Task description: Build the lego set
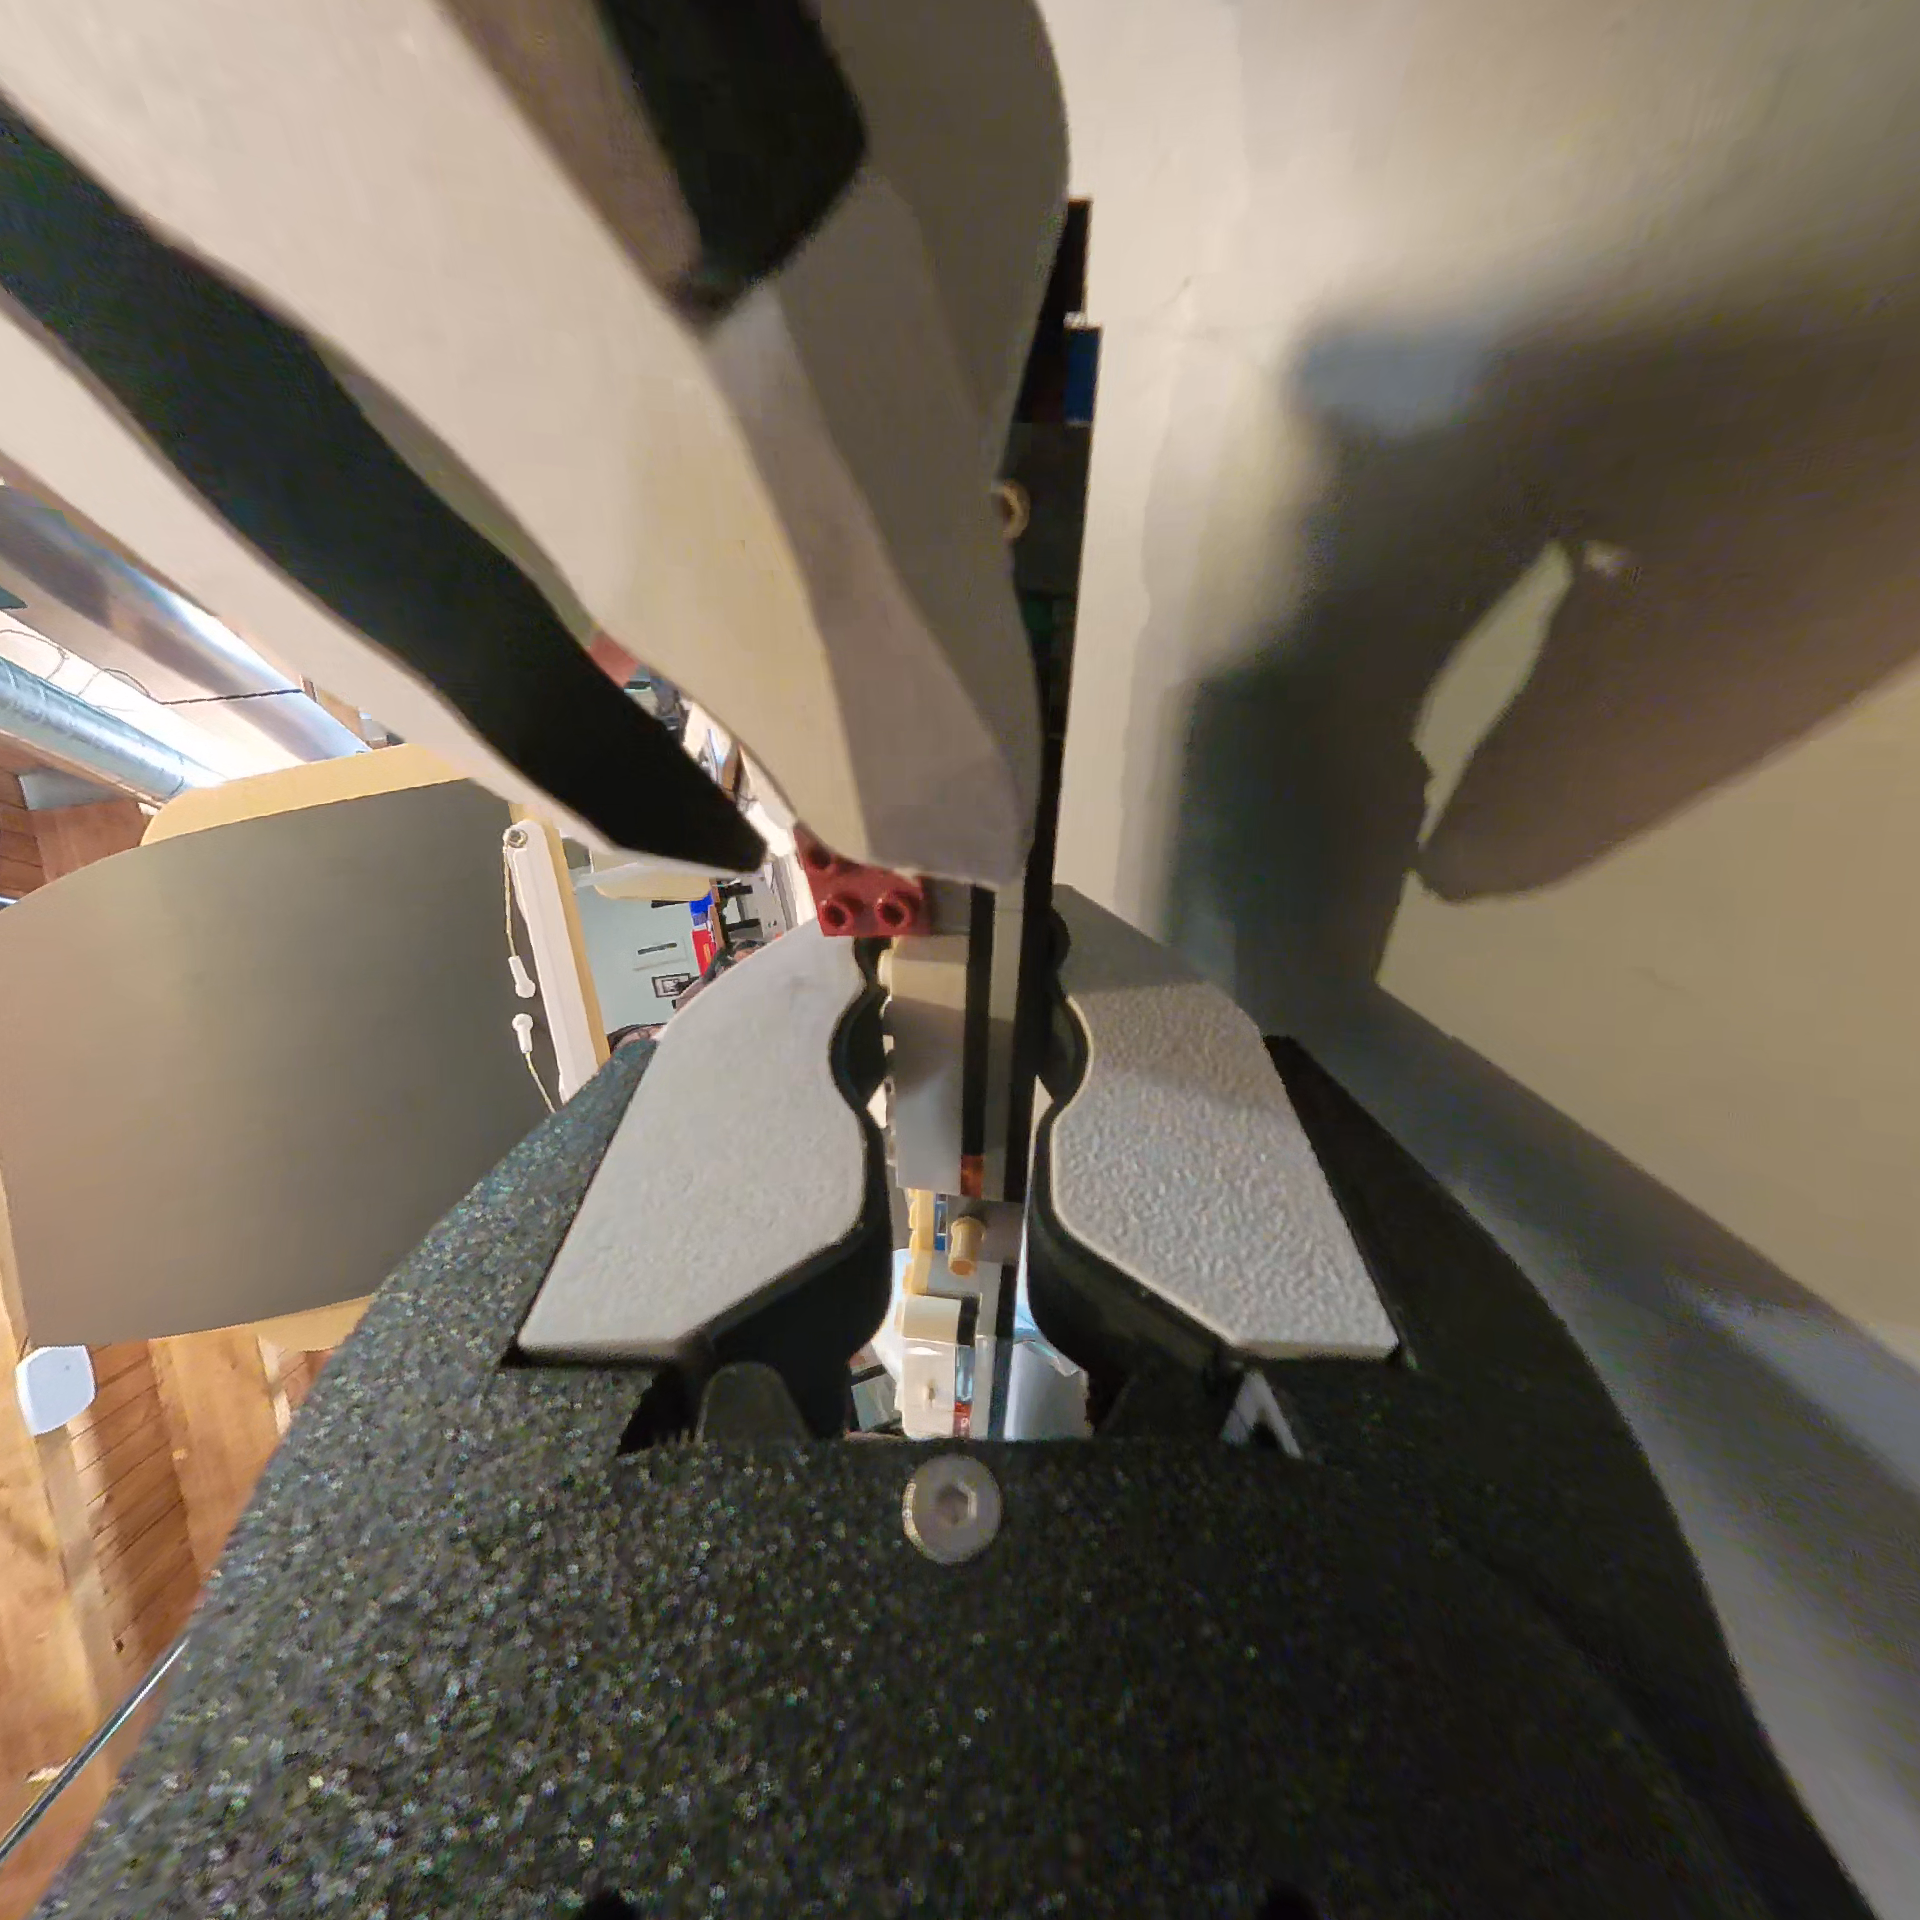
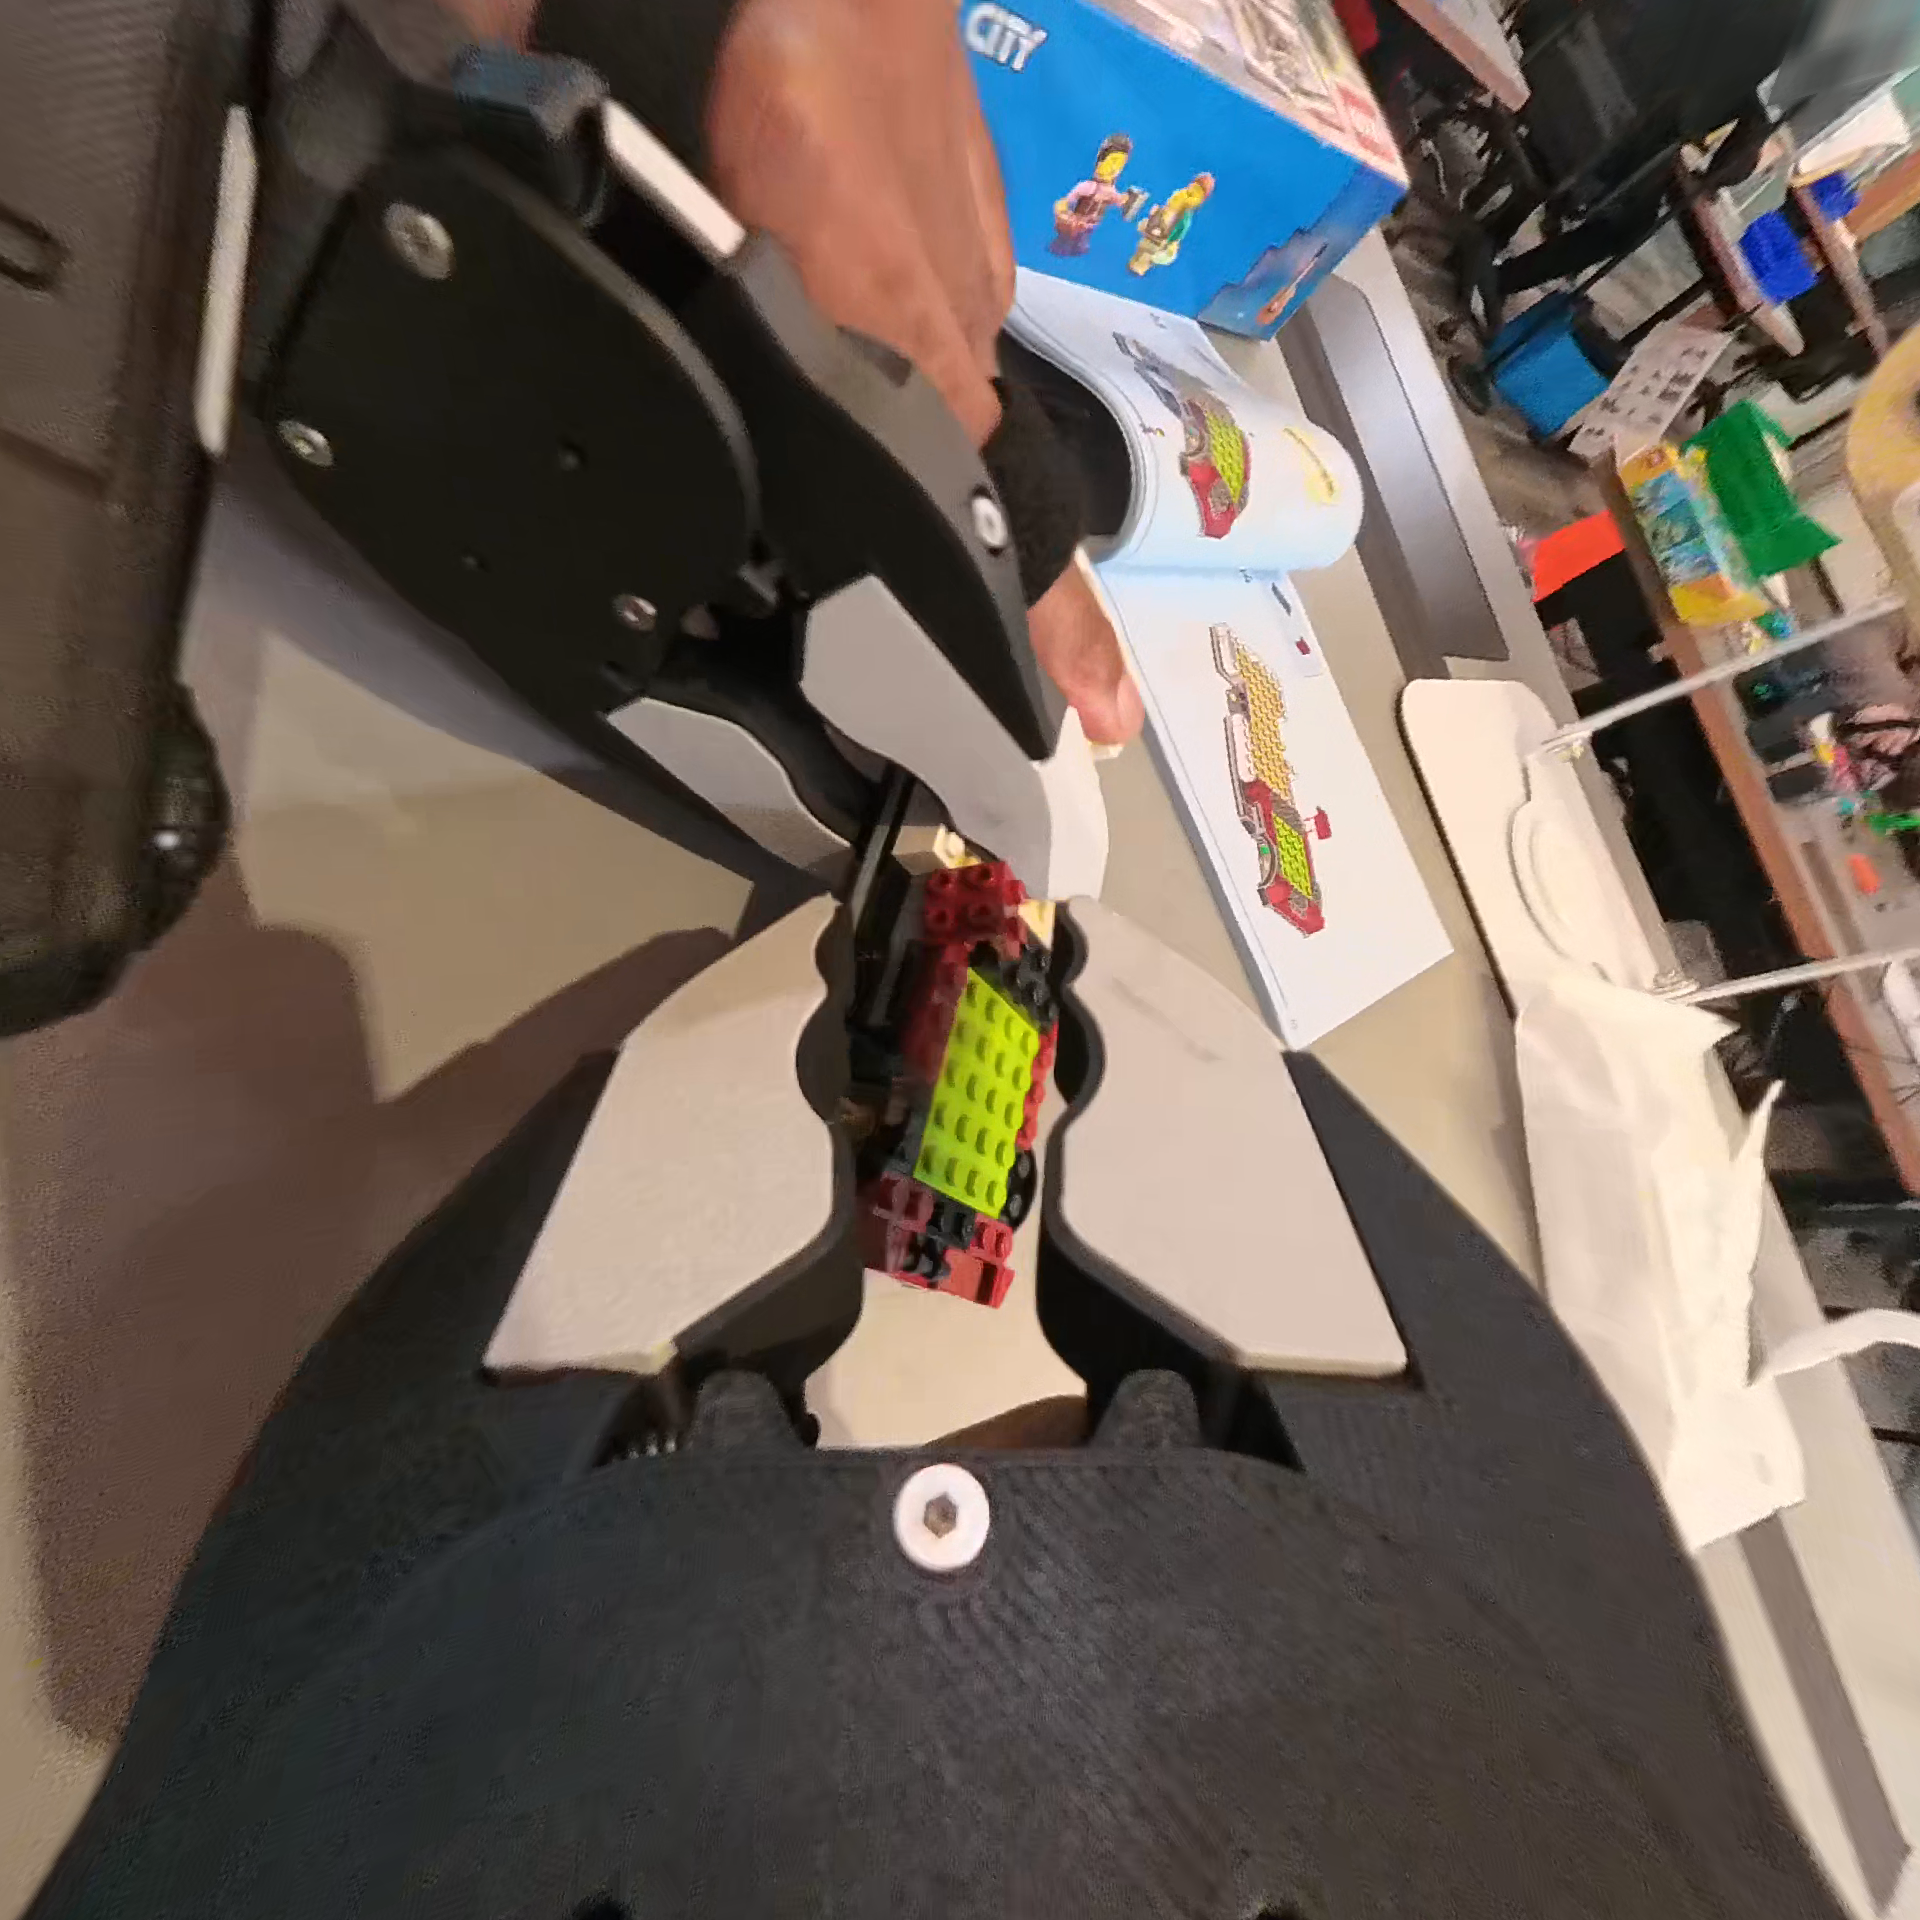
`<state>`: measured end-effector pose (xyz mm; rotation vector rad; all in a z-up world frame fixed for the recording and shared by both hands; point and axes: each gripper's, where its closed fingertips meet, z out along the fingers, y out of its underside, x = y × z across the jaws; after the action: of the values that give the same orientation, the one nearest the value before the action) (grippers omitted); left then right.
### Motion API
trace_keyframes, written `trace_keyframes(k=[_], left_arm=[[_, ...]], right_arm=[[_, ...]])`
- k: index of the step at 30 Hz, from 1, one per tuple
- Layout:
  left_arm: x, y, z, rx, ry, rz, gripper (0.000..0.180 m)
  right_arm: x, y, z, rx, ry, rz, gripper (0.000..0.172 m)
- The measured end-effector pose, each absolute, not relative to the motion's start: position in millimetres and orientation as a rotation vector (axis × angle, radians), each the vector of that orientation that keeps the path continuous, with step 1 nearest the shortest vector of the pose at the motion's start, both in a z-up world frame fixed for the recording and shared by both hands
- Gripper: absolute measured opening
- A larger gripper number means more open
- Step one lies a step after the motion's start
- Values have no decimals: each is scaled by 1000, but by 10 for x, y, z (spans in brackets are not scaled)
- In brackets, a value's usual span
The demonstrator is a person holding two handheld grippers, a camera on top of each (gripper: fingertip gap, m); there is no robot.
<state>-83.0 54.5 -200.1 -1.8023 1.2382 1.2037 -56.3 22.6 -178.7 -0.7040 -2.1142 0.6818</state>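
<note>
Beige tabletop point(image 2: 436, 914) is spreading under both grippers, with an open instruction booklet point(image 2: 1309, 831) lying just beyond the right gripper point(image 2: 951, 1081) and a blue box point(image 2: 1174, 156) sitting farther off.

The right gripper is clamping a toy brick model point(image 2: 971, 1091), dark red and black with a lime green plate on top, both pads pressing on its long sides.

The left gripper point(image 1: 961, 1081), held by a hand point(image 2: 883, 208), is closing on the same model's far end, gripping tan and black pieces there.

I would judge the model light and stiff but fragile: studded pieces could pop apart under twisting. Holding it across the solid long sides looks safest, not by small pieces sticking out at the ends.
</note>
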Motion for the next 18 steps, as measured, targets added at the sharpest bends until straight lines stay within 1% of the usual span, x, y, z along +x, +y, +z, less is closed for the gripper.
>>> trace_keyframes(k=[6,13,18], left_arm=[[-840,550,-2004,-1801,1240,1199,25],[-875,541,-1991,-1798,1231,1200,25],[-884,541,-1997,-1796,1235,1197,25]], right_arm=[[-535,197,-1865,-614,-2142,597,41],[-526,193,-1864,-561,-2133,568,37],[-547,227,-1862,-527,-2107,519,38]])
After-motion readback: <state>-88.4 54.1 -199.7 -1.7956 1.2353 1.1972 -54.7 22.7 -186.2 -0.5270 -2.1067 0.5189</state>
